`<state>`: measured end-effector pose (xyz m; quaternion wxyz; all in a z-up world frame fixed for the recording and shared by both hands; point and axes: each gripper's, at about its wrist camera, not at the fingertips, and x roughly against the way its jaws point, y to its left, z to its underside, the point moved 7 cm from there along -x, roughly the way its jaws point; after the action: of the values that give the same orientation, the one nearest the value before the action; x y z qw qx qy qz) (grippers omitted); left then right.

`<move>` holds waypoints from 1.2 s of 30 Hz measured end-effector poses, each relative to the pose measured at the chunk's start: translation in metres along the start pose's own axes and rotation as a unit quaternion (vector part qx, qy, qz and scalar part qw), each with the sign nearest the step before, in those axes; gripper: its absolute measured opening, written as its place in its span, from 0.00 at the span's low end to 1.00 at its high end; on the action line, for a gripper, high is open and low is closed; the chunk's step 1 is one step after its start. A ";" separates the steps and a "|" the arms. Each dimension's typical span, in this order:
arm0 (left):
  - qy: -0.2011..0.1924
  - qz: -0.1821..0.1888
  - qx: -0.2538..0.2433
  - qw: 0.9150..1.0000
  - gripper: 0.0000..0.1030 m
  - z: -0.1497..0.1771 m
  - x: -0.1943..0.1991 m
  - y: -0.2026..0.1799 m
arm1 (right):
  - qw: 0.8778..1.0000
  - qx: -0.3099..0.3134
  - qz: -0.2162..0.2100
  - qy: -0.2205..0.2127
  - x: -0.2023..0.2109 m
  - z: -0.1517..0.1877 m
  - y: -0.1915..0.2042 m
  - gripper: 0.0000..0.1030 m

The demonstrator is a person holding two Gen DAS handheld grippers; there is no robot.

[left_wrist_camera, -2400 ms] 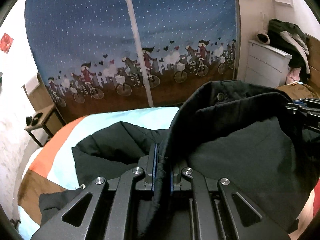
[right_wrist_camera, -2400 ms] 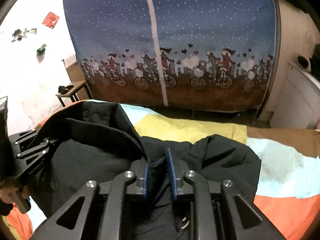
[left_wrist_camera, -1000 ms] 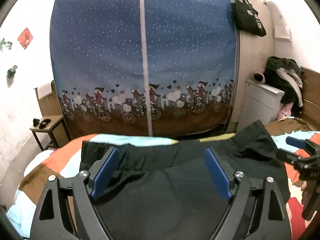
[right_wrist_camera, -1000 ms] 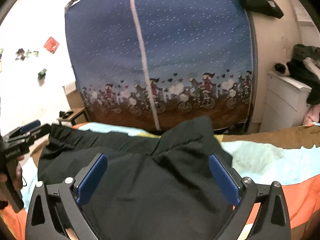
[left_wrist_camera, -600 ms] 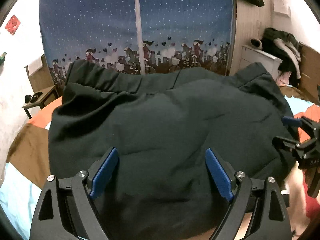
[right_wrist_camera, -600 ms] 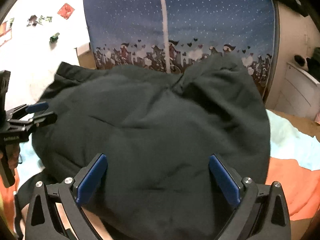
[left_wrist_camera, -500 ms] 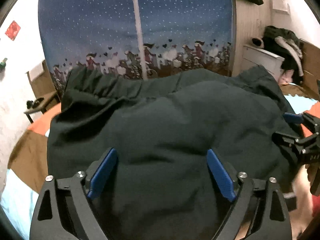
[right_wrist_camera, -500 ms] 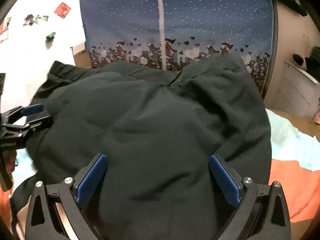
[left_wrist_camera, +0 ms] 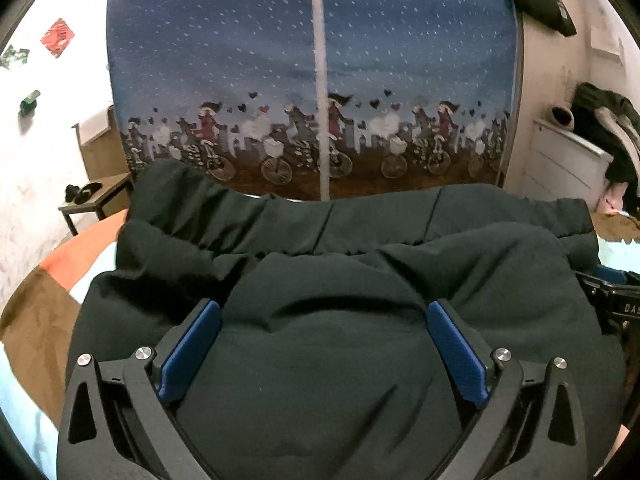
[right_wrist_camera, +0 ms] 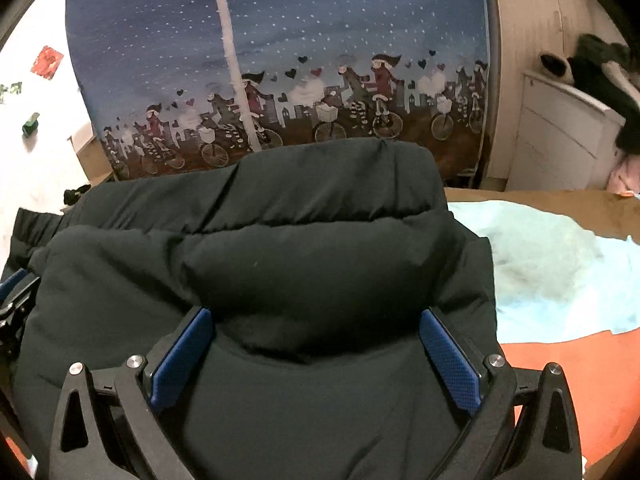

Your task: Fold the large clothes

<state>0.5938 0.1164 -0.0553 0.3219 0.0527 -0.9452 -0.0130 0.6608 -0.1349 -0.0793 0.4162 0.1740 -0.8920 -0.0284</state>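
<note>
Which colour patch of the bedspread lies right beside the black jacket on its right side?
The pale blue patch. It meets the jacket's right edge at mid-height, while the orange patch lies nearer the camera and the brown strip lies farther back.

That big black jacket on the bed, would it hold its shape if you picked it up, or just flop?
The jacket would probably flop: it lies in soft, puffy folds. Its padded bulk suggests it is light for its size. It looks matte, so likely not slippery.
</note>
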 end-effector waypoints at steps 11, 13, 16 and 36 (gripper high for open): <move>0.011 0.029 -0.001 1.000 0.99 0.003 -0.013 0.001 | 1.000 -0.014 -0.025 -0.002 -0.019 0.009 -0.003 1.00; 0.012 0.029 -0.003 0.999 0.99 0.005 -0.010 0.001 | 0.999 -0.020 -0.029 -0.013 -0.013 0.012 -0.004 1.00; 0.024 0.028 0.002 0.999 0.99 0.006 -0.007 0.004 | 0.999 -0.033 -0.031 -0.016 -0.003 0.013 -0.009 1.00; 0.033 -0.071 0.048 0.996 0.99 0.020 0.043 0.106 | 0.998 -0.056 0.033 -0.009 0.033 0.031 -0.077 1.00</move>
<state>0.5377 0.2168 -0.0389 0.3483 0.1353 -0.9275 0.0117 0.6405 -0.2213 -0.0903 0.4177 0.1208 -0.8981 -0.0662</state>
